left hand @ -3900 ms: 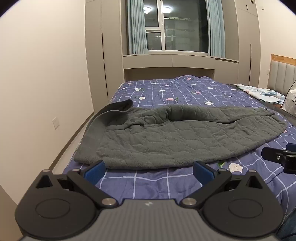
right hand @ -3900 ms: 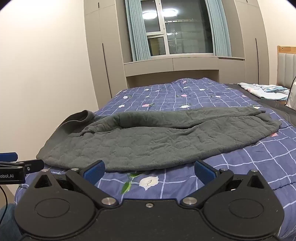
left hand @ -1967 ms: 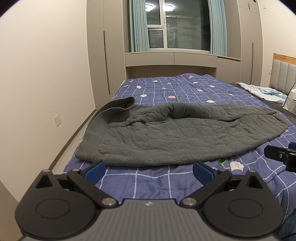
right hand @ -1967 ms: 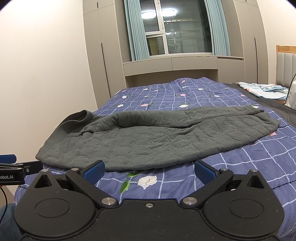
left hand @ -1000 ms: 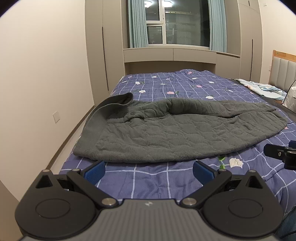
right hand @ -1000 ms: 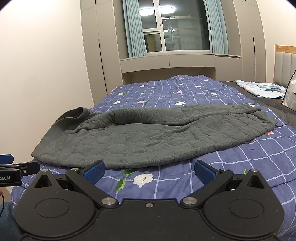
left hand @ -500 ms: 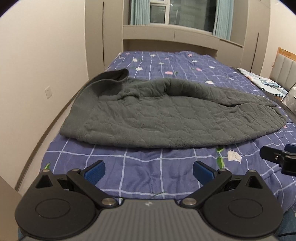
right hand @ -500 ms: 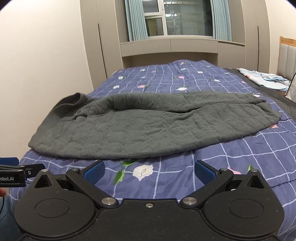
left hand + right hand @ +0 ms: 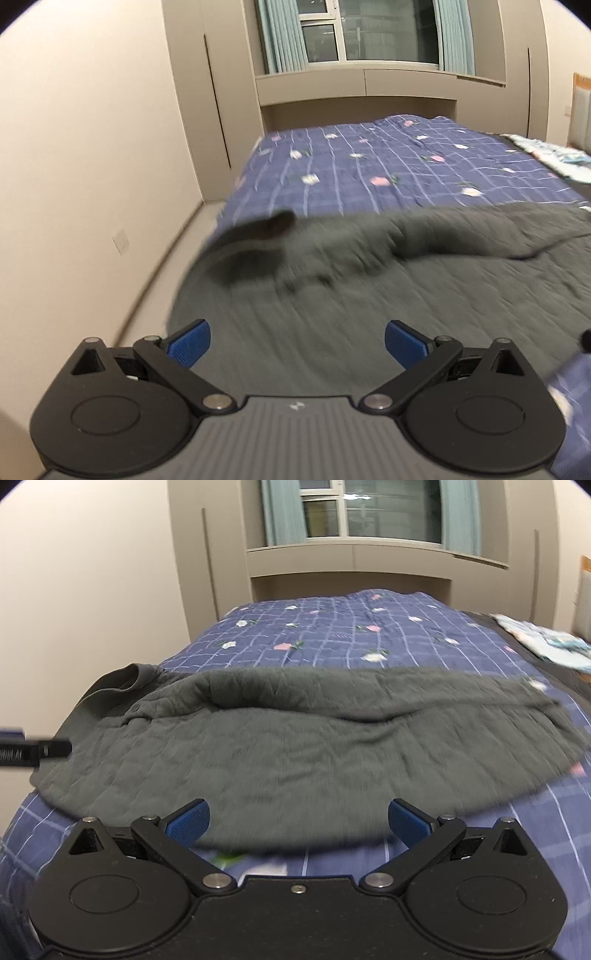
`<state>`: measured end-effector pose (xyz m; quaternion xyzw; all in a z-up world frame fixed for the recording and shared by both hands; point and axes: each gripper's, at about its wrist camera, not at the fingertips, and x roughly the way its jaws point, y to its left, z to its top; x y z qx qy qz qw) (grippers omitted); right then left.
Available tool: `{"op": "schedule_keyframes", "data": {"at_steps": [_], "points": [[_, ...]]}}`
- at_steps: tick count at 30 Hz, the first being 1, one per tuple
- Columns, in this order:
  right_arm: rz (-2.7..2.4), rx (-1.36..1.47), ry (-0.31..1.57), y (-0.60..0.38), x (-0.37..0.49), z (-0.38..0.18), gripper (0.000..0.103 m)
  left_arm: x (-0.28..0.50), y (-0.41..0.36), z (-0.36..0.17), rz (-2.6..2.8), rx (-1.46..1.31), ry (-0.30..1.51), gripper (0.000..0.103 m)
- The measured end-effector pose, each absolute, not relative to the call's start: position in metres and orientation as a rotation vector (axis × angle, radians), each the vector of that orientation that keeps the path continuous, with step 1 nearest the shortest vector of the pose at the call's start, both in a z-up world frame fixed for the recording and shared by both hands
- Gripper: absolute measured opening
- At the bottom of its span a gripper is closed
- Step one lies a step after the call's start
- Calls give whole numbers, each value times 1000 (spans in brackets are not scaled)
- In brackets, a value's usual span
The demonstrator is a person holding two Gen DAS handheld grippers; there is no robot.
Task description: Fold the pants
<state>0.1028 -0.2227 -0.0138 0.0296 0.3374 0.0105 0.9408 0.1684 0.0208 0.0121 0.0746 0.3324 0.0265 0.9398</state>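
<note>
Hovering over pants (image 9: 295, 746), fingers (image 9: 188, 821) apart

Both wrist cameras look low and close across the gray quilted pants (image 9: 369, 295) (image 9: 295, 749) toward the window (image 9: 369, 33) (image 9: 369, 513), the left view nearer the waistband end.

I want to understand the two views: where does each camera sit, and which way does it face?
Left wrist: on the left gripper, over the pants' waist end, facing the window.
Right wrist: on the right gripper, at the pants' near edge; the left gripper shows at left.
Both share pants, bed, window; both grippers are open.
</note>
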Motion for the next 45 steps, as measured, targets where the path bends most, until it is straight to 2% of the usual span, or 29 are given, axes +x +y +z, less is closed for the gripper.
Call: {"op": "schedule_keyframes", "data": {"at_steps": [8, 15, 20, 28, 34, 35, 36, 37, 38, 39, 40, 41, 42, 43, 45], "points": [[322, -47, 602, -269, 227, -1, 103, 281, 37, 24, 64, 247, 638, 103], [439, -148, 714, -307, 354, -12, 103, 360, 35, 10, -19, 371, 664, 103], [496, -140, 810, -323, 421, -31, 102, 414, 41, -2, -123, 374, 789, 103], [569, -156, 902, -311, 466, -54, 93, 485, 67, -24, -219, 316, 984, 103], [595, -106, 955, -311, 486, -69, 77, 505, 73, -41, -357, 320, 1065, 101], [603, -81, 961, -312, 488, -72, 70, 505, 75, -41, -374, 318, 1070, 98], [608, -65, 960, -312, 487, -73, 61, 504, 78, -40, -393, 306, 1072, 88], [613, -59, 961, -311, 487, -73, 55, 504, 81, -39, -416, 284, 1082, 72], [618, -65, 965, -308, 486, -74, 41, 505, 85, -38, -435, 248, 1109, 64], [621, -78, 965, -306, 485, -73, 28, 507, 87, -39, -443, 210, 1142, 50], [616, -85, 967, -304, 483, -72, 23, 509, 89, -40, -449, 176, 1174, 44], [604, -92, 969, -302, 483, -70, 10, 509, 90, -41, -440, 163, 1203, 41], [592, -99, 968, -302, 482, -68, 0, 509, 90, -43, -421, 165, 1229, 31], [583, -103, 968, -301, 480, -66, 0, 508, 90, -43, -402, 170, 1246, 20], [585, -119, 955, -299, 473, -60, 0, 504, 90, -39, -378, 159, 1260, 15]]}}
